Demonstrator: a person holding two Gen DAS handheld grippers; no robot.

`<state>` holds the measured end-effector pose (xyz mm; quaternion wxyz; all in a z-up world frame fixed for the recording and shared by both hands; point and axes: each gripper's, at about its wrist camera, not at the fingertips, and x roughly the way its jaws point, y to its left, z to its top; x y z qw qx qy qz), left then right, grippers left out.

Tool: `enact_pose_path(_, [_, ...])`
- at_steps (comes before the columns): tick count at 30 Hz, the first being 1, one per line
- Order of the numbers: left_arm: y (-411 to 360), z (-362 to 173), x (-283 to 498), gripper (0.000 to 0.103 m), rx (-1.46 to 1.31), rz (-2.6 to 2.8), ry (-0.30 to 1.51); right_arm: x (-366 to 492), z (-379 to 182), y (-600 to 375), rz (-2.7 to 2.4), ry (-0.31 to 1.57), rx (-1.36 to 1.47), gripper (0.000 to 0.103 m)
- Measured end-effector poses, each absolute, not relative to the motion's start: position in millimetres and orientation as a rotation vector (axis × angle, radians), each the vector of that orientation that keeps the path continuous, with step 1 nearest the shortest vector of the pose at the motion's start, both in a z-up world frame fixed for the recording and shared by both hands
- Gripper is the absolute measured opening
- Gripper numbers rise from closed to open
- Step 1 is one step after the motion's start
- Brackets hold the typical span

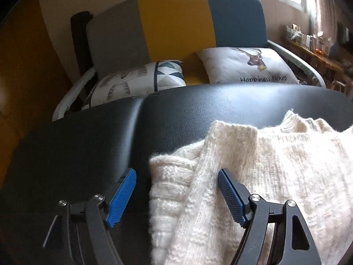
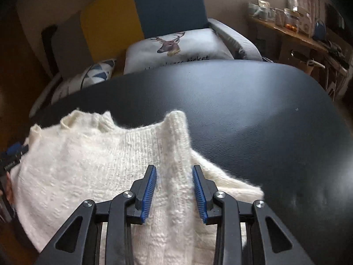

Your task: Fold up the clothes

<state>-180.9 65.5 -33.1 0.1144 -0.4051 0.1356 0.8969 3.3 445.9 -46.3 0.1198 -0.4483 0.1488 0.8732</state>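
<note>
Left gripper (image 1: 176, 196): jaws wide, released; a folded sleeve lies between them but the pads don't press it. White sweater (image 1: 275, 176) lies mid-table on the black table (image 1: 88, 143), w/ both sleeves apparently folded in. Right gripper (image 2: 174, 193): jaws astride the right sleeve (image 2: 176, 145), small gaps each side, so not clenched. Prob. about halfway; body fold still left.

Left black two-finger gripper (image 1: 176, 195), ribbed blue pads (image 1: 121, 197), silver pivot screws, right black gripper (image 2: 174, 193) alike, triangular cut-outs in arms
</note>
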Motion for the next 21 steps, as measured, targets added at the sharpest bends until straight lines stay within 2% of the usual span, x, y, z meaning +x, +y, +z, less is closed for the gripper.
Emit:
enact_pose_path(3, [63,-37,-184,0.077,-1.194,2.616,0.331,7,-49,440,2.563,0.381,-1.29,0.014])
enact_pose_path(5, [61,-40,-187,0.075,-1.218,2.59,0.269,12,-50,440,2.557,0.371,-1.274,0.013])
enact_pose_path(8, [58,-42,-184,0.053,-1.217,2.55,0.21,11,-48,441,2.543,0.383,-1.242,0.008])
enact_pose_path(9, [58,-41,-181,0.039,-1.204,2.55,0.216,9,-47,441,2.537,0.388,-1.229,0.007])
enact_pose_path(11, [60,-36,-175,0.024,-1.186,2.549,0.234,13,-40,443,2.53,0.399,-1.189,0.007])
enact_pose_path(12, [60,-33,-173,0.021,-1.179,2.548,0.233,13,-36,443,2.529,0.412,-1.162,0.007])
enact_pose_path(15, [55,-28,-172,0.019,-1.18,2.537,0.195,20,-26,446,2.527,0.462,-1.086,0.007])
enact_pose_path(21, [39,-24,-164,0.019,-1.205,2.537,0.095,10,-60,444,2.466,0.446,-1.165,0.007])
